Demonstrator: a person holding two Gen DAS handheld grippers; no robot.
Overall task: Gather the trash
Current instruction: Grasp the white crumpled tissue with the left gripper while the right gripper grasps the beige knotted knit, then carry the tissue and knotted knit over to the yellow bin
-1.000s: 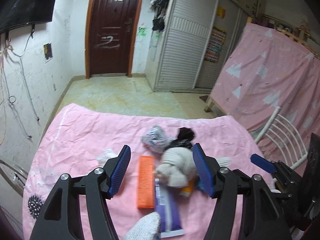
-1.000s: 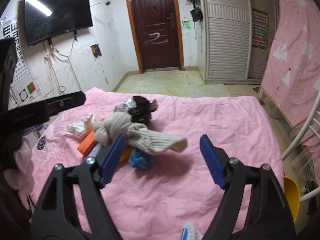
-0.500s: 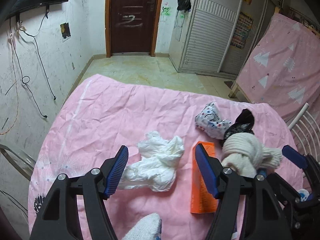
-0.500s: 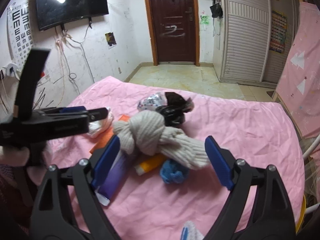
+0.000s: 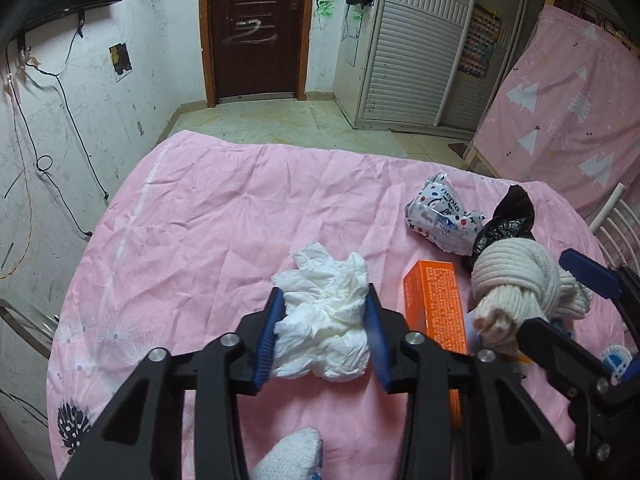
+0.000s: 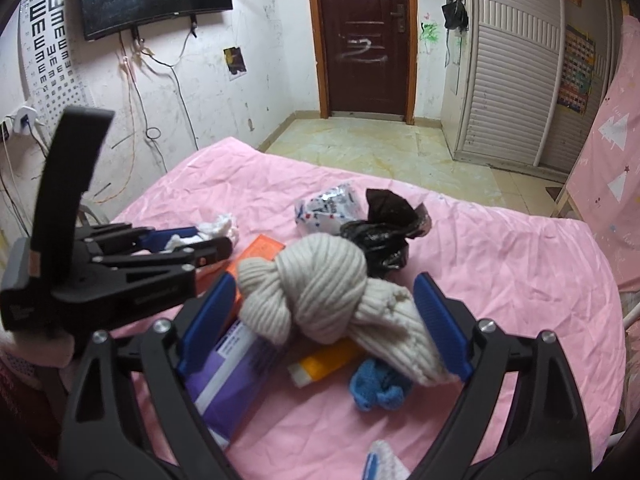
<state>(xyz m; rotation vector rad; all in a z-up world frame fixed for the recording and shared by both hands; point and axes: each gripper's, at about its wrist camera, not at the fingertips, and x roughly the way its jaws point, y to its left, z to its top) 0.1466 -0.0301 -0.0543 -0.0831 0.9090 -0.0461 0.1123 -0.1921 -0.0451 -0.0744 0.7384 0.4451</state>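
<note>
left gripper (image 5: pixel 325 326) – clamped on white tissue wad (image 5: pixel 325 320) | right gripper (image 6: pixel 322 326) – wide around knotted cream sock (image 6: pixel 320 300)

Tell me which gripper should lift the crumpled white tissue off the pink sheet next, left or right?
Left. The left gripper already has its blue pads on both sides of the crumpled white tissue. The right gripper is open around the knotted beige sock, with the orange box in between.
</note>
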